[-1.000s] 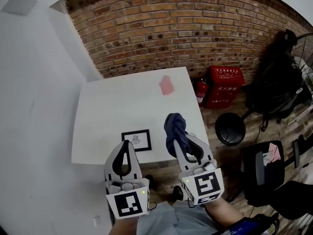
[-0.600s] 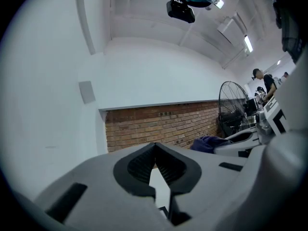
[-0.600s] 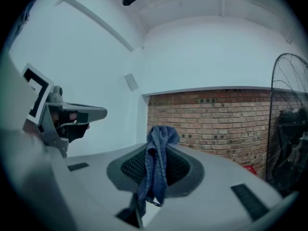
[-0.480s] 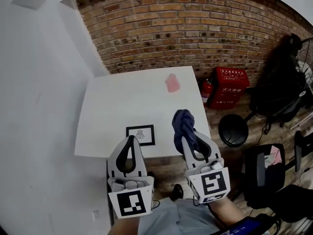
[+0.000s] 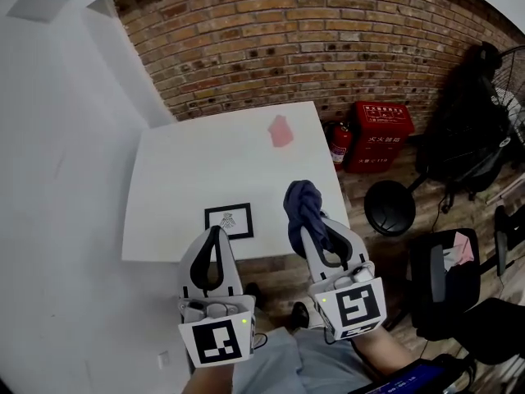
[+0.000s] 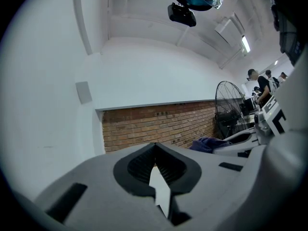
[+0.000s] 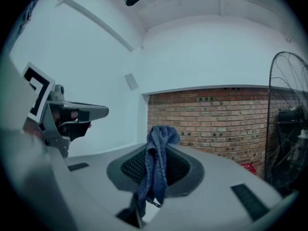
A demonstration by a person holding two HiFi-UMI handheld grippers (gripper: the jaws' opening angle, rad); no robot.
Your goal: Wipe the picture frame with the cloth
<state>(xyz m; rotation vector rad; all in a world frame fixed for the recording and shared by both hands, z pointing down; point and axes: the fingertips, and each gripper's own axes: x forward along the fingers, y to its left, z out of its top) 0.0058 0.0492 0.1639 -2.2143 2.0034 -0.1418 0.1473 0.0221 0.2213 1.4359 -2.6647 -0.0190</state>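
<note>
head view: picture frame (image 5: 229, 220) flat on white table (image 5: 180, 179) near its front edge, left gripper (image 5: 216, 231) on the person's side of it, right gripper (image 5: 305, 220) carrying blue cloth (image 5: 302, 206) | left gripper view: jaws pressed together, nothing between | right gripper view: jaws clamped on cloth, bunched above the tips

There are two grippers, a left gripper (image 5: 216, 233) and a right gripper (image 5: 304, 230). One blue cloth (image 5: 302, 206) is in the right gripper. Just ahead of the left gripper is one picture frame (image 5: 229, 220). There is one white table (image 5: 197, 167), one pink thing (image 5: 280, 131) and one red box (image 5: 382, 135).
</note>
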